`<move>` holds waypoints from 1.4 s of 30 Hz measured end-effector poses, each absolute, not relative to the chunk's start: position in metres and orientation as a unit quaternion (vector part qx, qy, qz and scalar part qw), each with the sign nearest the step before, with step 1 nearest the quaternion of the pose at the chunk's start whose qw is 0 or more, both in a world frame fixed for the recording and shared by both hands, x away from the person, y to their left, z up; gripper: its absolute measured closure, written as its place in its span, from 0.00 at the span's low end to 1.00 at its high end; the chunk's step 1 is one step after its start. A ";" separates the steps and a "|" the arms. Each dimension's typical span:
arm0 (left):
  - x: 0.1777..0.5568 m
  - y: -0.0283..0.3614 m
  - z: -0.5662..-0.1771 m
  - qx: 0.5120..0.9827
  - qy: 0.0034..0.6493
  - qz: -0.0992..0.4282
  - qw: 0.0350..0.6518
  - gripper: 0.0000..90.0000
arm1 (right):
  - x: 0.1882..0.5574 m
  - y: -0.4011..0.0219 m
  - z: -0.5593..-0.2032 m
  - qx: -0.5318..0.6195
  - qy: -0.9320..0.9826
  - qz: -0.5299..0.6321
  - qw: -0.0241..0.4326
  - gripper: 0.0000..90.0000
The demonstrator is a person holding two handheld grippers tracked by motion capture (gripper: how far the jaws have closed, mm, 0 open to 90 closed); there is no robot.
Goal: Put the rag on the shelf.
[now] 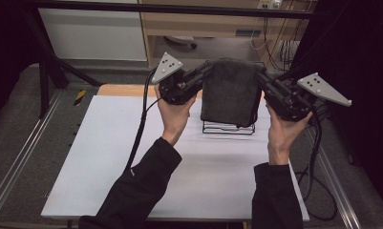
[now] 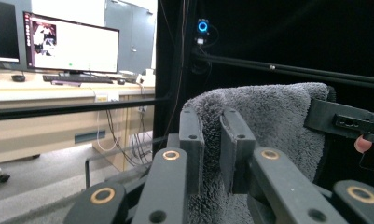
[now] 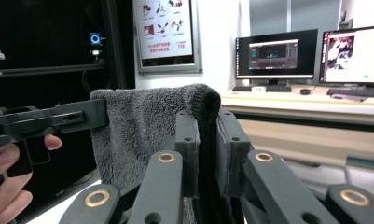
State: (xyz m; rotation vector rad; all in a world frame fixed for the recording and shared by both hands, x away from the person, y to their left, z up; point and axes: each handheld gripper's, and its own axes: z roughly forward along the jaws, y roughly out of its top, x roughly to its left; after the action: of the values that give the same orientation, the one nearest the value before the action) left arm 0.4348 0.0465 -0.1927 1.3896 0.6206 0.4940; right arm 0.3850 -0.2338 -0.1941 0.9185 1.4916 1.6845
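The left gripper (image 1: 204,71) is squeezed shut on one top corner of a dark grey towel (image 1: 228,90). The right gripper (image 1: 261,74) is squeezed shut on the other top corner. The towel hangs down between them, up in the air above the white table (image 1: 132,157). Its top edge is stretched from one gripper to the other, and the rest drops straight down like a curtain.

In the left gripper view, the two black jaws of the left gripper (image 2: 211,140) stand close together with a fold of the fluffy towel (image 2: 273,121) pinched between them. The right gripper reaches in from the right side of that view and bites the far corner.

In the right gripper view, the jaws of the right gripper (image 3: 207,140) are close together too, with the thick edge of the towel (image 3: 142,121) caught between them. The left gripper comes in from the left side there and holds the other corner, with fingers (image 3: 12,158) wrapped around its handle.

A small black wire rack (image 1: 227,128) sits on the table, right under the bottom edge of the towel. The towel hides part of the rack. The person's left hand (image 1: 175,114) and right hand (image 1: 284,133) hold the grippers from below, with black sleeves (image 1: 141,186) coming in from the bottom.
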 end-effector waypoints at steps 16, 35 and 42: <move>0.453 0.022 -0.144 0.618 0.252 0.250 0.701 0.89 | 0.404 -0.251 -0.146 0.342 0.560 0.653 0.378 0.91; 0.490 0.012 -0.110 0.613 0.256 0.286 0.691 0.89 | 0.461 -0.258 -0.116 0.335 0.540 0.671 0.381 0.91; 0.506 0.012 -0.113 0.606 0.260 0.287 0.694 0.89 | 0.480 -0.256 -0.111 0.337 0.545 0.667 0.381 0.91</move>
State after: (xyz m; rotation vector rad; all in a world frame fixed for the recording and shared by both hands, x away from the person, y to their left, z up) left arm 0.5060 0.0125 -0.1125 1.3533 0.5804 0.6416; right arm 0.4796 -0.2558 -0.1105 0.8594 1.3913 1.7023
